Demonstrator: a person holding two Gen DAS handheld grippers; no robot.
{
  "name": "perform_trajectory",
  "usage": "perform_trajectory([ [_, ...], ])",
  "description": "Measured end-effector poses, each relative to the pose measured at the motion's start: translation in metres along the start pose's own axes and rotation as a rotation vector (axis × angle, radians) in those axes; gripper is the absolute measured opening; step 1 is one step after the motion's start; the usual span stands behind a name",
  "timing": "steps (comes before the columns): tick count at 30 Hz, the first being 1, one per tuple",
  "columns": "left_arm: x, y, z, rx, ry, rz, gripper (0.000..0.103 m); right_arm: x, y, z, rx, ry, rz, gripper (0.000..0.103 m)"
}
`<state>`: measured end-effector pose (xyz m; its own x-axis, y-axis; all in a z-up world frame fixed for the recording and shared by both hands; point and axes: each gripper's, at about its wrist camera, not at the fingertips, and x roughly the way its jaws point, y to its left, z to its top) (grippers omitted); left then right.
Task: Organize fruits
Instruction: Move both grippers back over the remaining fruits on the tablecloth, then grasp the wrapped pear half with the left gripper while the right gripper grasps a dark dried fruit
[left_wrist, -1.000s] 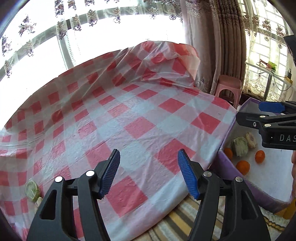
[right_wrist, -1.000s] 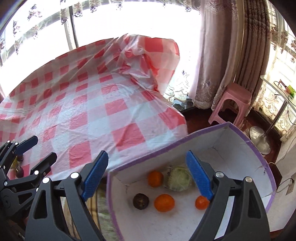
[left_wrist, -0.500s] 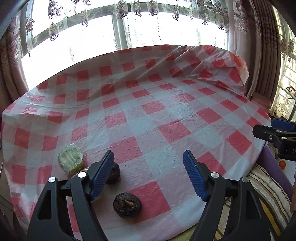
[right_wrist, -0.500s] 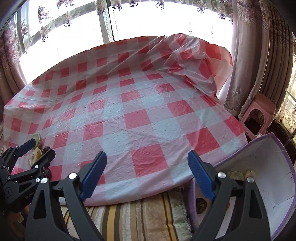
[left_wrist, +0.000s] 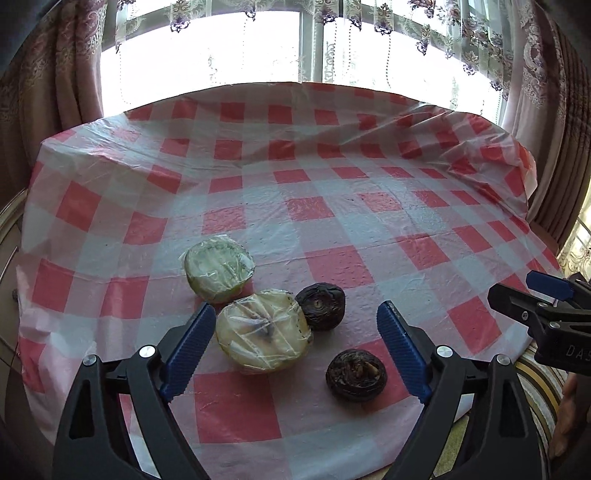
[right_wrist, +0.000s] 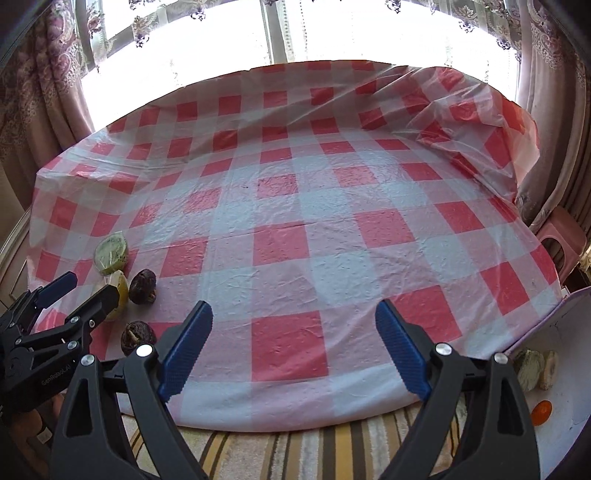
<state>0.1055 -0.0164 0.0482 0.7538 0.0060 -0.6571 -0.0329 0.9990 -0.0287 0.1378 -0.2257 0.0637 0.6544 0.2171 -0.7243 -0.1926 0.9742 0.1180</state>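
Note:
On the red-checked tablecloth (left_wrist: 332, 229) lie two plastic-wrapped halved fruits, a greenish one (left_wrist: 218, 270) and a yellowish one (left_wrist: 264, 331), plus two dark wrinkled fruits (left_wrist: 320, 305) (left_wrist: 356, 373). My left gripper (left_wrist: 295, 350) hovers just over them, its jaws opening, the pads touching nothing; the yellowish half sits near its left finger. My right gripper (right_wrist: 293, 350) is open and empty over the cloth's near edge. In the right wrist view the same fruits (right_wrist: 142, 281) lie at the left beside the left gripper (right_wrist: 66, 295).
A purple-rimmed white box (right_wrist: 569, 369) stands on the floor at the right, holding an orange fruit (right_wrist: 541, 412) and wrapped pieces (right_wrist: 529, 369). A striped rug (right_wrist: 295, 454) lies below the table edge. A pink stool (right_wrist: 559, 240) and curtains stand at the right.
Both grippers have swung left, away from the box, toward the fruits on the cloth. The left jaws have spread wider. The fruits now lie right under the left gripper.

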Motion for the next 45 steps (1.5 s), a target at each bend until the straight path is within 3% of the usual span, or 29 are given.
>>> perform_trajectory([
  [10, 0.018, 0.028, -0.008, -0.074, 0.070, -0.018, 0.087, 0.017, 0.035, -0.003, -0.072, 0.042, 0.040, 0.090],
  [22, 0.036, 0.035, -0.011, -0.081, 0.109, -0.025, 0.082, 0.022, 0.076, -0.012, -0.216, 0.059, 0.060, 0.093],
  [32, 0.043, 0.034, -0.012, -0.070, 0.116, -0.062, 0.064, 0.031, 0.092, -0.017, -0.274, 0.092, 0.072, 0.093],
  [45, 0.034, 0.064, -0.016, -0.192, 0.069, 0.006, 0.062, 0.040, 0.112, -0.022, -0.336, 0.123, 0.100, 0.093],
])
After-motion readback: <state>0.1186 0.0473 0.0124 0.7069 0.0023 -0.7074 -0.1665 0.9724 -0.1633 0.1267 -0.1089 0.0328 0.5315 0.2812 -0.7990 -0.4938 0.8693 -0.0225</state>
